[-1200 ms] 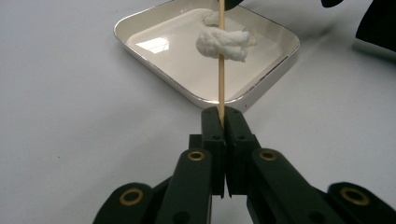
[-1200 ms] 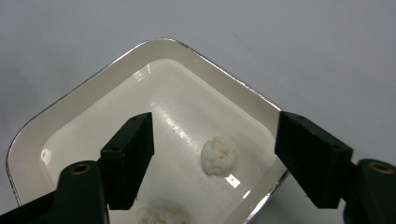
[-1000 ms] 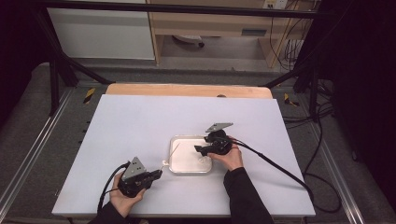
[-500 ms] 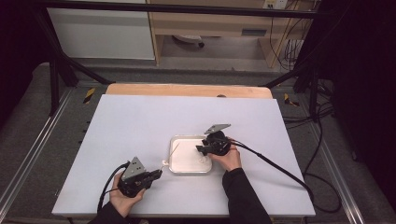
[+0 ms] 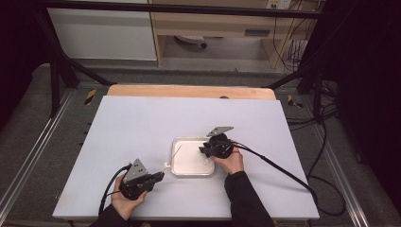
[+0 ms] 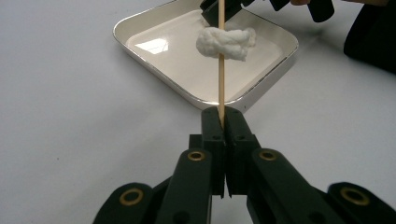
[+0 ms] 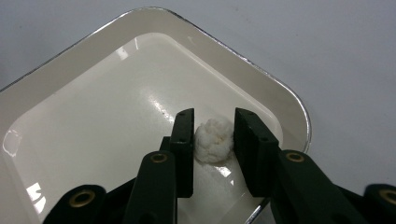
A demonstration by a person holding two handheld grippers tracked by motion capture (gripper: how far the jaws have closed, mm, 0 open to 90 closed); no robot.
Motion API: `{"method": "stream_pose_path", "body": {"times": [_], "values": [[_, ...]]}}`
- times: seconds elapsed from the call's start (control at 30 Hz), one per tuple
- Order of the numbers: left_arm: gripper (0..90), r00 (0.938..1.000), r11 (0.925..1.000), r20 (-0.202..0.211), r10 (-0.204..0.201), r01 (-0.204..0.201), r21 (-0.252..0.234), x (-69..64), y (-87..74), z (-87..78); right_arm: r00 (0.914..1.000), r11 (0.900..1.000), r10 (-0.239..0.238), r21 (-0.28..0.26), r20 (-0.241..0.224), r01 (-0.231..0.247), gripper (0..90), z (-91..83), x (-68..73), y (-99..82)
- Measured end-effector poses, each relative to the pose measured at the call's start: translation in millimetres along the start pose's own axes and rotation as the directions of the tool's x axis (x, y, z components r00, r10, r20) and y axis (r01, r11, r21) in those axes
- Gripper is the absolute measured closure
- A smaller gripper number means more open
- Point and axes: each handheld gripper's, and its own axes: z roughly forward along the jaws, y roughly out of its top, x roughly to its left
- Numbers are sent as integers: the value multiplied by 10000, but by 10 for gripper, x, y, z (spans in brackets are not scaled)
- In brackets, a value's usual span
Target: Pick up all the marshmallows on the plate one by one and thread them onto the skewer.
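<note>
Fingers of the right gripper (image 7: 213,154), closing in, flank a white cotton ball (image 7: 214,140) lying in the cream tray (image 7: 60,88) near its corner rim. The left gripper (image 6: 222,122) clamps a wooden stick (image 6: 221,70) that spears another cotton wad (image 6: 226,43) above the tray, open white table (image 5: 142,127) all around.

Left tool (image 6: 223,122) jaws clamped together, right tool (image 7: 213,135) jaws just closing, slightly apart

A white table (image 5: 142,127) with a wooden far edge carried a shallow white tray (image 5: 176,166) near the person's side.
</note>
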Motion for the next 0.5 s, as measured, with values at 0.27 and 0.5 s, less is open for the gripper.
{"method": "stream_pose_path", "body": {"times": [0.27,0.5], "values": [[882,10000,10000,7,5,-5,-39,-3,2,-4,9997,9996,99,-271,-244,-106,709,-101,5,49],[882,10000,10000,5,31,-31,-46,-9,2,1,9969,9964,114,-828,-783,-179,714,-270,72,102]]}}
